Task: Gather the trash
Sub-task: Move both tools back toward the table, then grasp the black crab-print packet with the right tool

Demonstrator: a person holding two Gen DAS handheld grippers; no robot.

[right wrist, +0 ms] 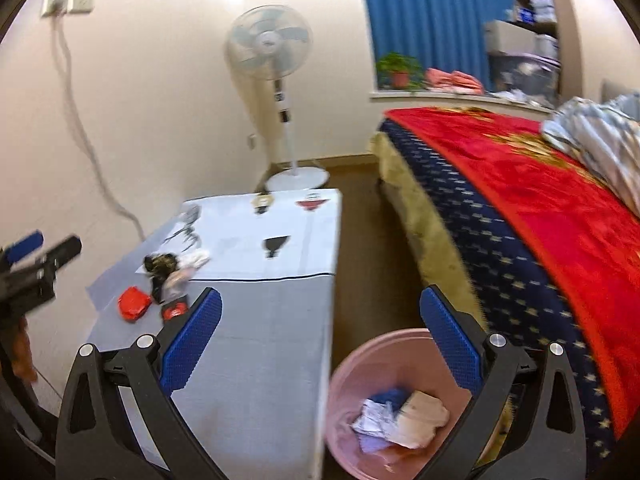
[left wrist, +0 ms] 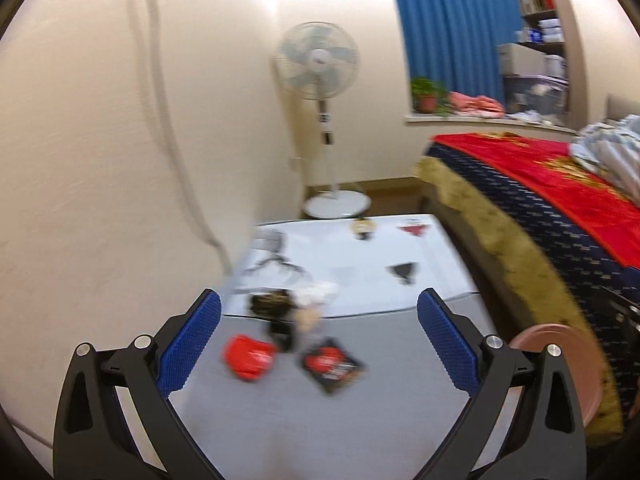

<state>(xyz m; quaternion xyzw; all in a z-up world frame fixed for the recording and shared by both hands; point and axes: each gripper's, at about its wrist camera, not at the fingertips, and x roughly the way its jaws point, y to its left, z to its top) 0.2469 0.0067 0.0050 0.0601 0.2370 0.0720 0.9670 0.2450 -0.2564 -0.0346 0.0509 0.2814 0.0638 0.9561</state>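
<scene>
Crumpled red wrapper (left wrist: pixel 249 357), round pink bin (right wrist: pixel 384 364)

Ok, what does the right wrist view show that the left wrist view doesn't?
Only the right wrist view shows inside the pink bin, with crumpled paper in it, the floor strip beside the bed, and the left gripper from the side. Only the left wrist view shows the dark wrapper whole. Both show the table, red wrapper, fan and bed.
</scene>
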